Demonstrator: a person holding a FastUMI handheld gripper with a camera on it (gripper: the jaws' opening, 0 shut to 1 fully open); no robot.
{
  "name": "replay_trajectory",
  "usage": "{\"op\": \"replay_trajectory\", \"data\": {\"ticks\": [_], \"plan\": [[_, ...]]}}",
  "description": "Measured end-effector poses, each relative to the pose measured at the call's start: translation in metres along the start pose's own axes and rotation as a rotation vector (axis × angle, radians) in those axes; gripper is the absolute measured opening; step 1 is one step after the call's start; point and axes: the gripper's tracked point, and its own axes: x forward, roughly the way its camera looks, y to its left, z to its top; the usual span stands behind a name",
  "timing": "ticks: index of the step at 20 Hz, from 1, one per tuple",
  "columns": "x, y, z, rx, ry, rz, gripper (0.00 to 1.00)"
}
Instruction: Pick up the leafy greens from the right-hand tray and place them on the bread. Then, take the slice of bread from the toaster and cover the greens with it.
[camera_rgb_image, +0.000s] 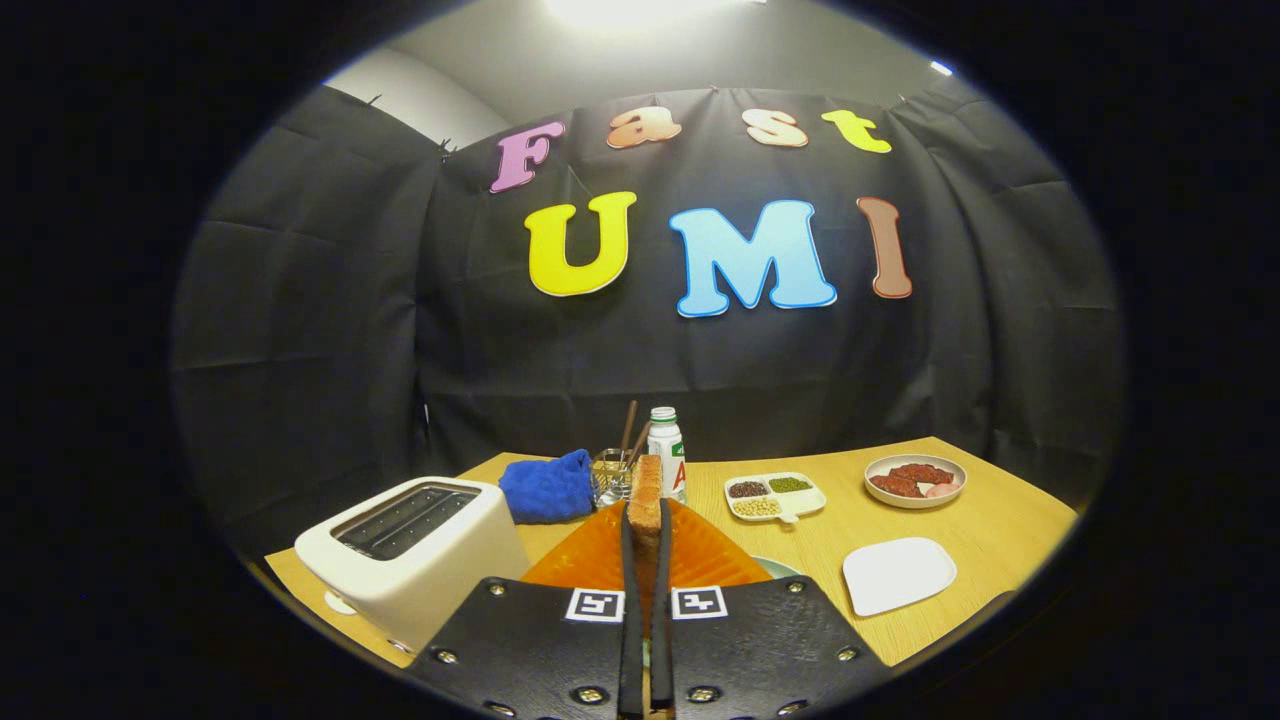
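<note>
My gripper (645, 520) is shut on a slice of toasted bread (646, 495), which stands on edge between the fingers (629, 560) and rises above their tips. The white toaster (412, 552) sits to the left of the fingers, its slots empty as far as I can see. An orange mat or plate (700, 560) lies on the table just below and ahead of the fingers; what is on it is hidden by the gripper. A small part of a round dish (775, 566) peeks out at the mat's right edge.
On the wooden table (1000, 520) stand a blue cloth (548, 487), a glass with sticks (612, 475), a white bottle (667, 462), a divided white tray of beans (772, 496), a bowl of red food (914, 479) and an empty white square plate (898, 574) at right.
</note>
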Motion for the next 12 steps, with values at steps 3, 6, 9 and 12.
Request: {"op": "replay_trajectory", "data": {"ticks": [3,6,9,12], "plan": [[0.004,-0.006,-0.012,0.011,0.028,-0.005,0.03],[0.009,-0.011,-0.018,0.037,0.041,-0.001,0.03],[0.012,-0.019,-0.025,0.035,0.047,-0.022,0.03],[0.015,-0.016,-0.031,0.042,0.05,-0.007,0.03]]}}
